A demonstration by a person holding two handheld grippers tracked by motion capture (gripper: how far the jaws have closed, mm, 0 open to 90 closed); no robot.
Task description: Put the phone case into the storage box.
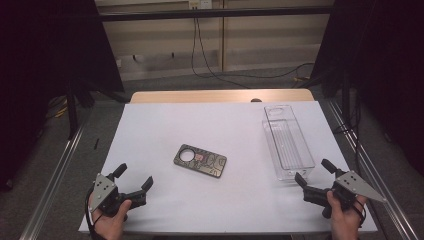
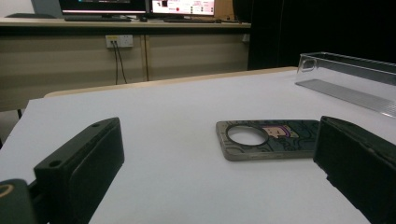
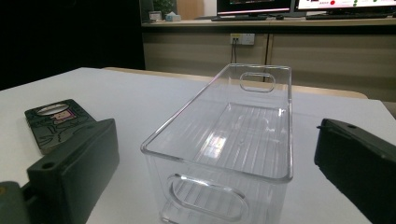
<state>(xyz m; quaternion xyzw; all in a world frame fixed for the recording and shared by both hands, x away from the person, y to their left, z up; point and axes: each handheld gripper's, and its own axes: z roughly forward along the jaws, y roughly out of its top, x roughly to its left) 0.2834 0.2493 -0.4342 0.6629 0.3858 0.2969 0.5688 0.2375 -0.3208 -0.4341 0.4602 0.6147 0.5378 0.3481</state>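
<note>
On table (image 1: 150, 130): 1 phone case (image 1: 200, 161), dark, printed, with 1 round cutout. 1 clear plastic bin (image 1: 287, 141), 2 handle slots in its ends. 2 grippers: left gripper (image 1: 134, 176), right gripper (image 1: 313, 170), each with 2 black jaws.

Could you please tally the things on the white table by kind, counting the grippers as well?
Dark patterned phone case with a round camera hole: 1
Clear plastic rectangular bin, empty: 1
Black two-jaw grippers, left gripper and right gripper, both open: 2
Total: 4
</note>
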